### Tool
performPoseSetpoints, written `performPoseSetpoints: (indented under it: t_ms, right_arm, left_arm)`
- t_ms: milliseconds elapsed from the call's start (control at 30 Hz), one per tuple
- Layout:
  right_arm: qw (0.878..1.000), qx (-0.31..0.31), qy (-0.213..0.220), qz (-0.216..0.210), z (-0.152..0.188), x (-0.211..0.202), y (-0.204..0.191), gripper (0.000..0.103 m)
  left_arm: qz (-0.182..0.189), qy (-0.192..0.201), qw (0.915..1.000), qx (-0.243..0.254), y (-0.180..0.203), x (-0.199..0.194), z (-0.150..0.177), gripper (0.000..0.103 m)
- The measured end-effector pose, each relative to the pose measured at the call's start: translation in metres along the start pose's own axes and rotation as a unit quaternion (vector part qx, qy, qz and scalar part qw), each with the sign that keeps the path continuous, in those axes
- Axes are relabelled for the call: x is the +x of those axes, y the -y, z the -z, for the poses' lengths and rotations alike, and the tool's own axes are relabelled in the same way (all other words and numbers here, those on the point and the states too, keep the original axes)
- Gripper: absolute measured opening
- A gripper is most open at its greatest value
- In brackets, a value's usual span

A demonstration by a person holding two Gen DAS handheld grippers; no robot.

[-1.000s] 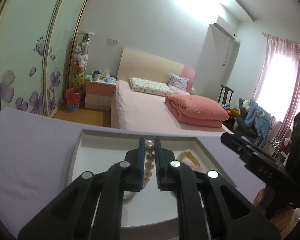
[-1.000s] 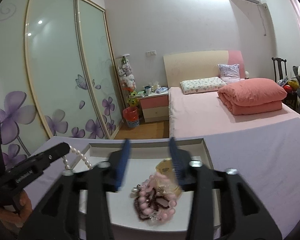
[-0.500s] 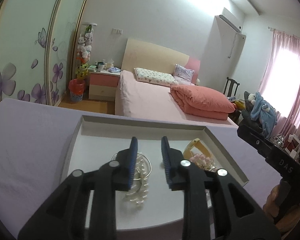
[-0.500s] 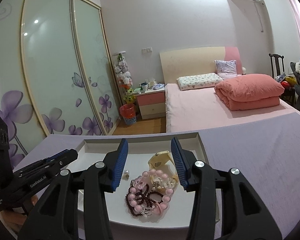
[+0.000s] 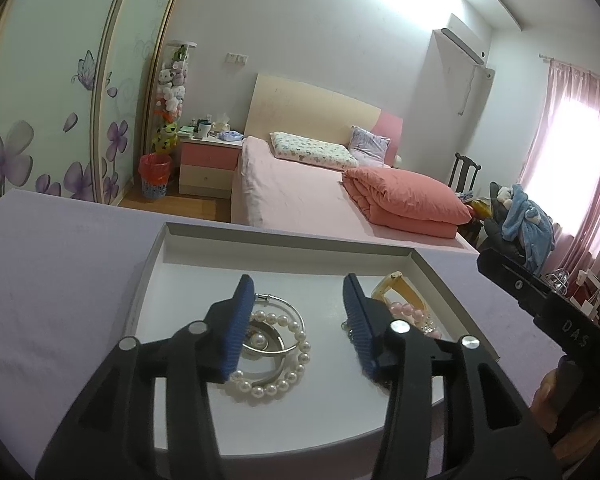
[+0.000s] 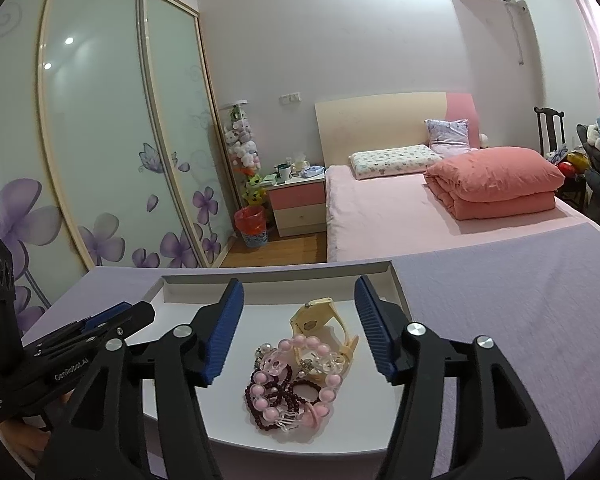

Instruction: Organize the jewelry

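A white tray (image 5: 288, 236) sits on the lilac table. In the left wrist view a pearl bracelet (image 5: 305, 346) lies in it, looped over a silver bangle (image 5: 278, 300). My left gripper (image 5: 298, 284) hovers just above them, its jaws opening, with nothing pressed between the blue pads. In the right wrist view my right gripper (image 6: 299, 284) hangs over the tray (image 6: 276, 270), jaws also opening and empty. Below it lies a heap: a pink bead bracelet (image 6: 296, 376), a dark red bead bracelet (image 6: 272, 400) and a yellow watch (image 6: 320, 324).
The lilac cloth (image 6: 520, 300) spreads to both sides of the tray. The other gripper shows at each view's edge: right gripper (image 5: 540, 296), left gripper (image 6: 112, 320). Behind are a pink bed (image 5: 300, 196), a floral wardrobe (image 6: 100, 140) and a nightstand (image 6: 298, 204).
My left gripper held the pearl bracelet above the tray; its jaws have parted and the bracelet now lies on the silver bangle. The right jaws have spread wider.
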State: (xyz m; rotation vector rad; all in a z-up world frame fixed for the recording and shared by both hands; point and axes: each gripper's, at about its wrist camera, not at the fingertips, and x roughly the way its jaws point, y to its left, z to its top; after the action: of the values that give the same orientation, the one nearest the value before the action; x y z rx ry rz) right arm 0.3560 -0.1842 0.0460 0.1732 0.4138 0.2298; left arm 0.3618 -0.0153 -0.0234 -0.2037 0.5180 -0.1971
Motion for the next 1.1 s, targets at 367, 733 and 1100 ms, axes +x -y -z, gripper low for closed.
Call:
performPoseSetpoints:
  t_ms: [367, 733, 1100]
  right_arm:
    - [0.999, -0.017, 0.031, 0.022, -0.003, -0.047, -0.008, 0.101]
    - [0.995, -0.067, 0.055, 0.041, 0.032, -0.132, -0.037, 0.101]
    - [0.995, -0.065, 0.063, 0.041, 0.067, -0.171, -0.059, 0.101]
  left_arm:
    - [-0.031, 0.056, 0.9979, -0.008, -0.007, -0.073, -0.001, 0.098]
    - [-0.092, 0.105, 0.9891, 0.049, -0.002, -0.183, 0.042, 0.099]
    - [-0.113, 0.121, 0.9826, 0.084, 0.021, -0.244, 0.093, 0.099]
